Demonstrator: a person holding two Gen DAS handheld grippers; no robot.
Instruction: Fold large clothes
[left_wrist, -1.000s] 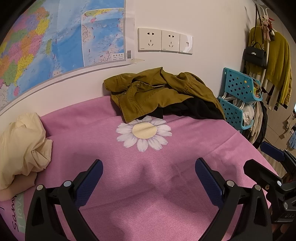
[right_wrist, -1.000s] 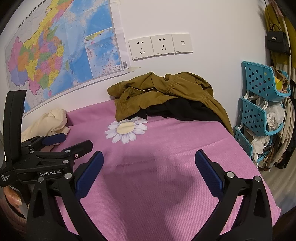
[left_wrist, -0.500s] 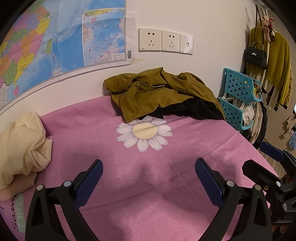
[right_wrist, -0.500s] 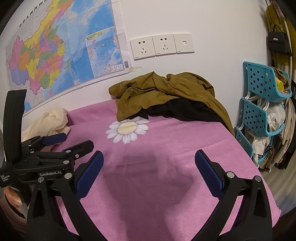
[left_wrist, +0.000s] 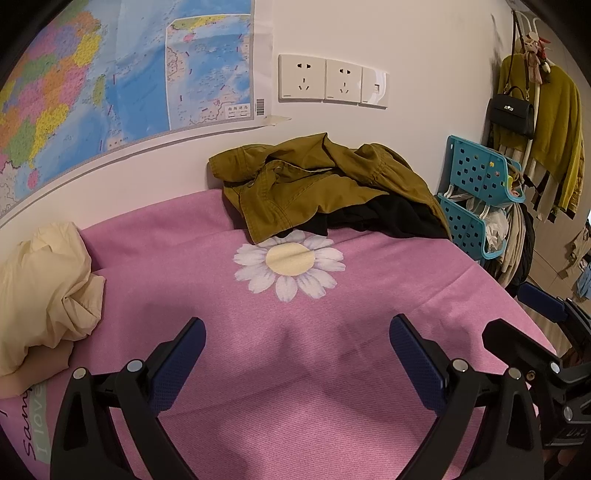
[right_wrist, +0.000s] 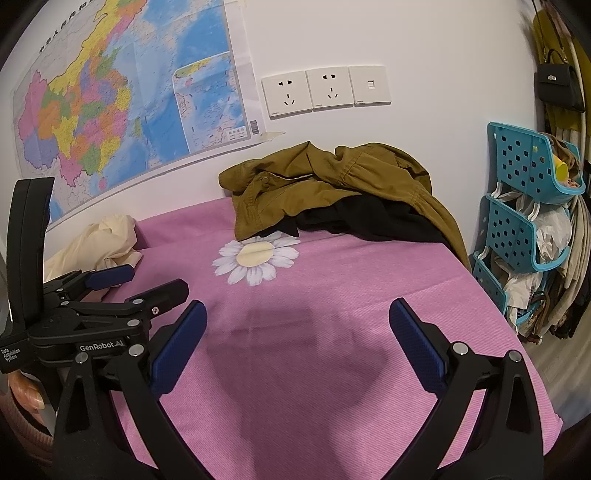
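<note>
An olive-green jacket (left_wrist: 310, 188) lies crumpled against the wall at the far side of the pink cloth (left_wrist: 295, 350), on top of a black garment (left_wrist: 391, 218). Both show in the right wrist view too: the jacket (right_wrist: 317, 188) and the black garment (right_wrist: 369, 218). A cream garment (left_wrist: 40, 288) is bunched at the left edge, also in the right wrist view (right_wrist: 99, 243). My left gripper (left_wrist: 295, 343) is open and empty above the cloth. My right gripper (right_wrist: 295, 328) is open and empty, well short of the clothes.
A white daisy print (left_wrist: 290, 264) marks the pink cloth in front of the jacket. A blue plastic rack (right_wrist: 524, 221) with bags stands at the right beyond the cloth's edge. A map (right_wrist: 122, 103) and wall sockets (right_wrist: 325, 90) are on the wall behind.
Both grippers have drifted very slightly; the view barely shifts. Both stay open and empty, and the clothes have not moved.
</note>
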